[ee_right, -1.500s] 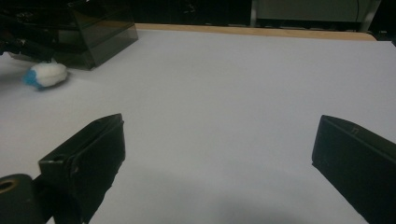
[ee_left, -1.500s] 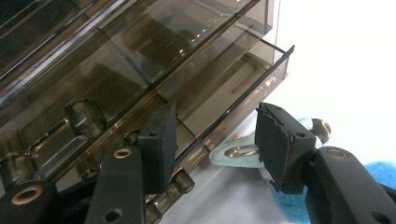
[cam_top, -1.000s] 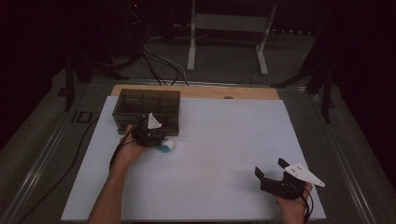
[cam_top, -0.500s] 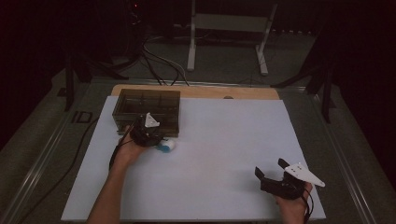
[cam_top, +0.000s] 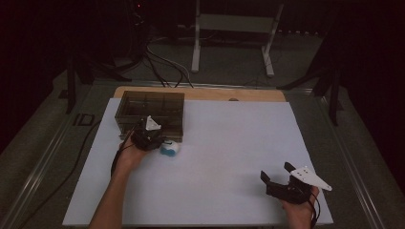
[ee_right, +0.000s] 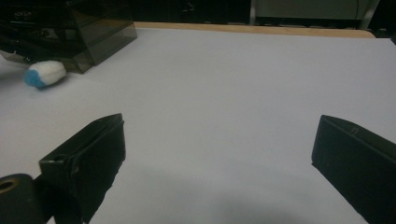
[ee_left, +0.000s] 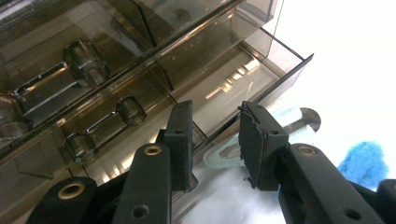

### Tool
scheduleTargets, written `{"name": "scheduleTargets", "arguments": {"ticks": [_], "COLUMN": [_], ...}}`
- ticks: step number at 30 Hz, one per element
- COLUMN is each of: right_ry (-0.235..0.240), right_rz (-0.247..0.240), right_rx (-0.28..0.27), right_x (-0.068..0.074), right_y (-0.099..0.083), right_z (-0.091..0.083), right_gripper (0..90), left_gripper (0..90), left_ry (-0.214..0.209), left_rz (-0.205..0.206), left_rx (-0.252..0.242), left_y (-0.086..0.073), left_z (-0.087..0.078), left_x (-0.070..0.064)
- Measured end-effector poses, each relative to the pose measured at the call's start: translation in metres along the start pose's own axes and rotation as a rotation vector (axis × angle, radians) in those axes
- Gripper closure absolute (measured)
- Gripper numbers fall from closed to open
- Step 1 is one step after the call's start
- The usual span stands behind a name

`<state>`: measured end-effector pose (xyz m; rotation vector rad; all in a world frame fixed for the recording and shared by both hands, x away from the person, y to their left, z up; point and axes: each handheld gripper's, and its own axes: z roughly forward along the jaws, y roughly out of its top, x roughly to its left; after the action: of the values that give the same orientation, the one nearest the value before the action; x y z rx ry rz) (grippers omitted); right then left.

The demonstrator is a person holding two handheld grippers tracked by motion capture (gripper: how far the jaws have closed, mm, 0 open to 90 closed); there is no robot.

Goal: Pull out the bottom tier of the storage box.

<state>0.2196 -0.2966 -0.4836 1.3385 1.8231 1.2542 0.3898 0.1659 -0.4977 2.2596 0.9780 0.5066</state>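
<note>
A white sheet (cam_top: 229, 162) is spread over the wooden table (cam_top: 200, 93). A smoke-tinted clear drawer organizer (cam_top: 152, 113) is seen at the sheet's far left, with its lower drawer (ee_left: 243, 77) pulled partly out. The left gripper (cam_top: 149, 136) is held at the organizer's front, its jaws parted with nothing gripped between them, at the open drawer's front edge. The right gripper (cam_top: 281, 180) is held near the sheet's near right corner, jaws spread wide and empty. A small blue-and-white sponge (cam_top: 169, 148) lies on the sheet just beside the left gripper and the organizer's front.
</note>
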Motion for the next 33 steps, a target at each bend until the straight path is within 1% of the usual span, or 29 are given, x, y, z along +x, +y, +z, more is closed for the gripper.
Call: {"name": "scheduleTargets", "arguments": {"ticks": [5, 11, 17, 19, 28, 30, 33], "right_ry": [0.000, -0.001, -0.002, -0.002, -0.003, -0.004, -0.002], "right_rz": [0.001, 0.002, -0.002, 0.000, 0.000, 0.002, 0.000], "right_rx": [0.001, 0.003, 0.007, 0.005, 0.004, 0.003, 0.004], "right_x": [0.000, 0.001, 0.001, 0.001, 0.000, 0.000, 0.000], "right_y": [0.000, 0.000, 0.000, 0.000, 0.000, 0.000, 0.000], "right_z": [0.000, 0.001, 0.001, 0.001, 0.000, 0.000, 0.000], "right_gripper": [2.9, 2.9, 2.9, 2.9, 2.9, 2.9, 2.9], "left_gripper": [68.8, 68.7, 68.5, 68.5, 67.9, 67.9, 68.2], "left_ry": [-0.013, -0.015, -0.013, -0.016, -0.011, -0.015, -0.019], "left_rz": [-0.002, -0.002, 0.019, 0.022, 0.009, 0.000, 0.009], "left_rx": [-0.005, -0.011, 0.002, -0.001, -0.020, -0.023, -0.020], "left_y": [-0.003, -0.007, -0.009, -0.010, -0.018, -0.019, -0.020], "left_z": [-0.003, -0.006, -0.009, -0.011, -0.017, -0.018, -0.019], "left_x": [-0.001, -0.005, -0.011, -0.013, -0.018, -0.019, -0.021]}}
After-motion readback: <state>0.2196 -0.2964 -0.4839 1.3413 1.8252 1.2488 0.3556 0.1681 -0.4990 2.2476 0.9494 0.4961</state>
